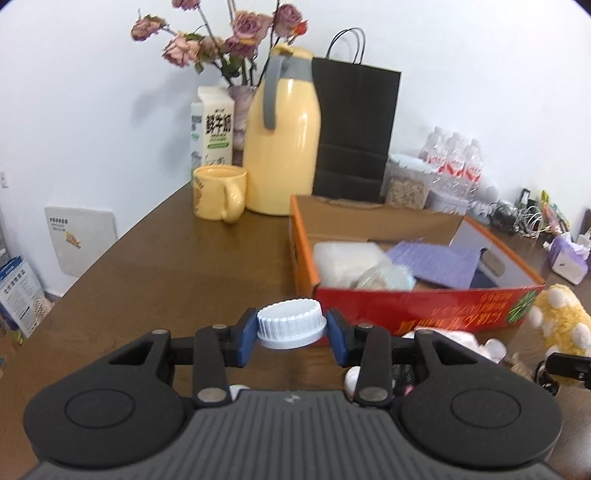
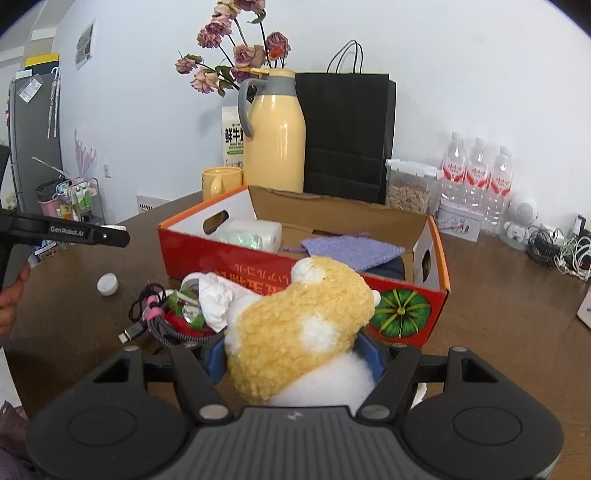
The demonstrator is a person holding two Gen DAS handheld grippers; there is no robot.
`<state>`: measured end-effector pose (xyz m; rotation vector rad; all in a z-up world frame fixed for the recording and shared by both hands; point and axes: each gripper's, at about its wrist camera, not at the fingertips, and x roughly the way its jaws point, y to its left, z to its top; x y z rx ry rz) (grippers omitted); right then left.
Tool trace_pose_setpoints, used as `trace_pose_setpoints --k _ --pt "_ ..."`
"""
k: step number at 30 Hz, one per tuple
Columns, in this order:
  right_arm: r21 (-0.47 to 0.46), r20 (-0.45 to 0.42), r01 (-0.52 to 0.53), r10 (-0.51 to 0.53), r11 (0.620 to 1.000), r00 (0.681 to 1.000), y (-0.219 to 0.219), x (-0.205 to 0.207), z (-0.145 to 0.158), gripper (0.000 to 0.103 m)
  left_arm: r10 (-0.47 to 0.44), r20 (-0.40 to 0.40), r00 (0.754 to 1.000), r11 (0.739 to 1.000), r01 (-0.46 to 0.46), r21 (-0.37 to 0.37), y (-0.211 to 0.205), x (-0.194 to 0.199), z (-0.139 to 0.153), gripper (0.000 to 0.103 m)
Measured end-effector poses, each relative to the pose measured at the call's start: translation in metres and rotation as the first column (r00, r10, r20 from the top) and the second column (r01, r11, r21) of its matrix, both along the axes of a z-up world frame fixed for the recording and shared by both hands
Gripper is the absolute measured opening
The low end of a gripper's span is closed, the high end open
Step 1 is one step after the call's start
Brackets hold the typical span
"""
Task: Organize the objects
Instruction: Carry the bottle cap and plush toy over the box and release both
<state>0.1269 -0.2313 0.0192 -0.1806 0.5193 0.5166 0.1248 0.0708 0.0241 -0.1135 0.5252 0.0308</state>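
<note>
Two grippers in play over a brown table. Far left in the right wrist view: the left gripper's black body, a hand on its handle; below it a small white cap on the wood. In the left wrist view the left gripper has that white ribbed cap between its blue pads; pads stand close on either side, yet contact cannot be told, and the right wrist view shows the cap lying on the table.

Back left: yellow mug, milk carton, yellow thermos jug with dried roses behind, black paper bag.

Centre: red and orange cardboard box, open-topped, holding a wrapped white roll and a purple cloth. Just in front of the box, a heap on the table: coiled cable with pink tie, white crumpled item.

Right of the heap: the right gripper is closed on a yellow and white plush toy, fingers pressed into its fleece, toy held near the box's front wall.

Far right, at the wall: lidded jar of grain, three water bottles, small tin, white robot figure, tangled chargers.
</note>
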Motion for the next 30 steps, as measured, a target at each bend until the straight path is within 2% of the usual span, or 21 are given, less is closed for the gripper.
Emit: trace_pose_setpoints --k 8,18,23,30 --pt "-0.006 0.074 -0.023 0.024 1.000 0.997 0.014 0.017 0.024 0.068 -0.046 0.071 0.996 0.999 0.046 0.008 -0.021 0.016 0.023 0.041" --pt "-0.029 0.125 -0.002 0.006 1.000 0.992 0.045 0.081 0.052 0.068 -0.080 0.126 0.989 0.997 0.079 0.013 -0.059 0.069 0.040 0.041" --pt "-0.093 0.109 0.039 -0.029 0.995 0.994 0.061 0.127 0.044 0.068 -0.082 0.133 0.988 0.997 0.079 0.025 -0.080 0.104 0.038 0.041" --pt "-0.103 0.081 0.078 -0.070 0.992 0.994 0.066 0.166 0.009 0.068 -0.089 0.067 0.994 0.995 0.085 0.055 -0.098 0.149 0.008 0.041"
